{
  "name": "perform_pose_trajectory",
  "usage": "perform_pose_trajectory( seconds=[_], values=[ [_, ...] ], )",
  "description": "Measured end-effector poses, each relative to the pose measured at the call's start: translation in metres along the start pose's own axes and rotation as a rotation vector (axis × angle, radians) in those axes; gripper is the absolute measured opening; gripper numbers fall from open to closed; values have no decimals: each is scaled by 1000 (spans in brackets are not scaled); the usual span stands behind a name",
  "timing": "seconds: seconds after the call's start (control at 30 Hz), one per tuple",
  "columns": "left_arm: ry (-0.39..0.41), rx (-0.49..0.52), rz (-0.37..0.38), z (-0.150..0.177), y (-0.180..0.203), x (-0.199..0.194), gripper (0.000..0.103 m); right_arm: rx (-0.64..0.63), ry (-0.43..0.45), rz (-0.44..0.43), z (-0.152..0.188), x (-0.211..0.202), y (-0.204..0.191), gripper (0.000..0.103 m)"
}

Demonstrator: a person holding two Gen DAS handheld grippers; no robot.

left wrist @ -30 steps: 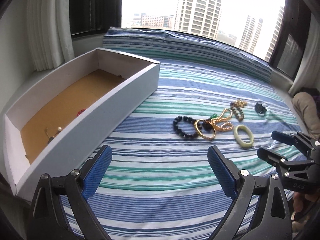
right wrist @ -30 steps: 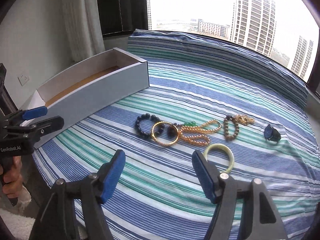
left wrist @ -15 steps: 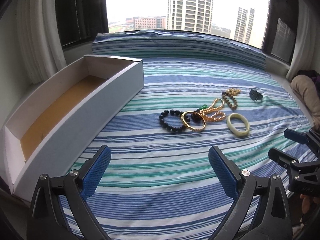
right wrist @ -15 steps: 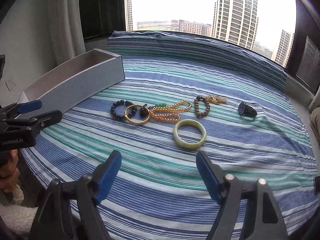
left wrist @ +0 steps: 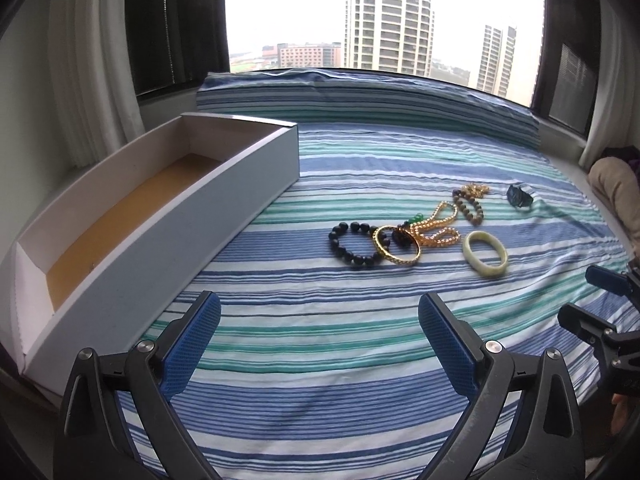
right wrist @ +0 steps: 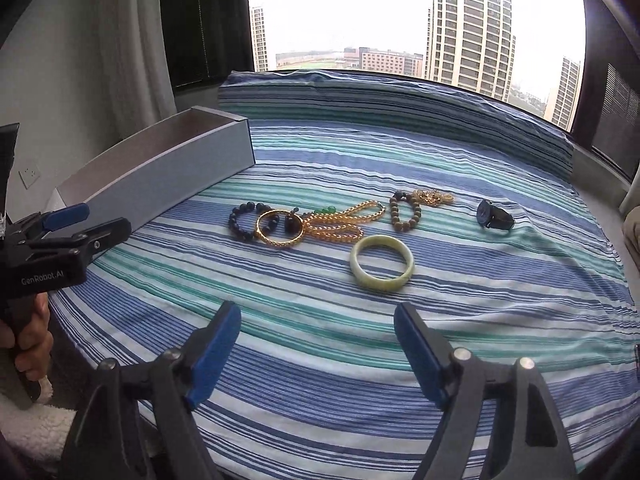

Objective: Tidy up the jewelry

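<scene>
Jewelry lies in a loose row on the striped cloth: a dark bead bracelet, a gold bangle, an amber bead string, a brown bead bracelet, a pale green bangle and a dark watch. The same bangle and gold bangle show in the left wrist view. A long white box with a brown floor stands at the left. My left gripper is open, short of the jewelry. My right gripper hovers before the green bangle, its jaws opening with nothing between them.
A striped bolster runs along the window behind the cloth. A curtain hangs at the left, and a beige cushion lies at the right edge. A hand grips the left tool's handle.
Both views have swung so the jewelry sits more centred, and the box has slid left. The right gripper's jaws have spread wider. Nothing was picked up.
</scene>
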State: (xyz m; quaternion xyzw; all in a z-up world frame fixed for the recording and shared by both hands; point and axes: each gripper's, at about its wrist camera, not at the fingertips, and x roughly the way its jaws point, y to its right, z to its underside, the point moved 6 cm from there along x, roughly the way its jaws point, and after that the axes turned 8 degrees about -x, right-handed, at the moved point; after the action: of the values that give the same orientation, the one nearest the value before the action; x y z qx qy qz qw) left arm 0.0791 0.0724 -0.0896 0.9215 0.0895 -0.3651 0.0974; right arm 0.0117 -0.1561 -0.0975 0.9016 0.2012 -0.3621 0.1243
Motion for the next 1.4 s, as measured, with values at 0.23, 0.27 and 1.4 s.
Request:
perform_pose_trajectory(
  seconds=[0.23,0.27,1.4],
  values=[
    [-38,-6,43,11,6,3,99,-4,3,17,2,-5,2,85],
    [-37,-2,46,12,7,2,99,-6,6,18,2,-5,2,86],
    [-175,25,-1,31,4,15,100,75,-133,55,32,7,14,87]
  ],
)
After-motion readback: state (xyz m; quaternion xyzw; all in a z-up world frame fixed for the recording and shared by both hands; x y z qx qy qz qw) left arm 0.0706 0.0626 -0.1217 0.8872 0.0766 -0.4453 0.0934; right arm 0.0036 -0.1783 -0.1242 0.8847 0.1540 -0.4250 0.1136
